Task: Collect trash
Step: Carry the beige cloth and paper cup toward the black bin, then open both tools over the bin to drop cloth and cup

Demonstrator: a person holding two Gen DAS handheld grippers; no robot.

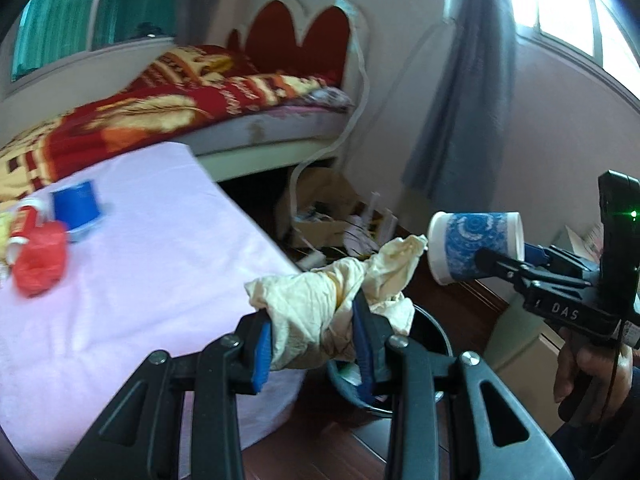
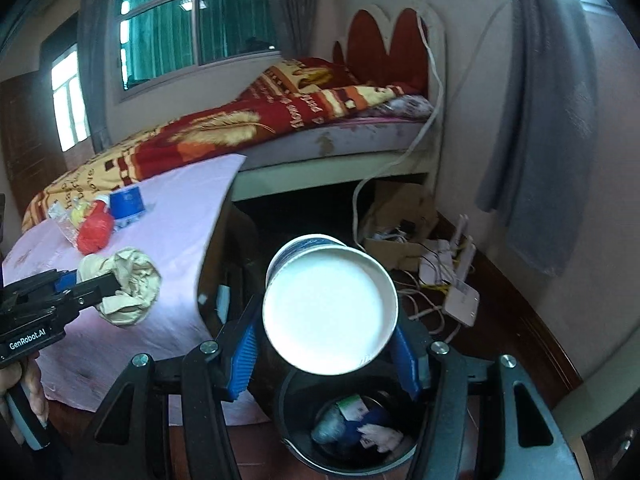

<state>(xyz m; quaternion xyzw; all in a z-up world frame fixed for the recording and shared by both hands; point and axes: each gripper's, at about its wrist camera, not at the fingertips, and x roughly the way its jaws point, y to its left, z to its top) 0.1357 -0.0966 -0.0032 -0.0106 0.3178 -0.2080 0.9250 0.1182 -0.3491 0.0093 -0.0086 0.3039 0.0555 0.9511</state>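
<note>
On the pink-covered desk at the left lay a red crumpled bag and a blue cup, just beside each other. The left gripper had its jaws pinching a crumpled cream paper wad. To its right, the right gripper clamped a white-and-blue paper cup on its side, above the black trash bin, which held scraps.

table wearing pink cloth, carrying blue cup, red bag, red-white cup, clear wrapper | floor carrying black bin, white router, cardboard box | bed lying under red-yellow blanket
</note>
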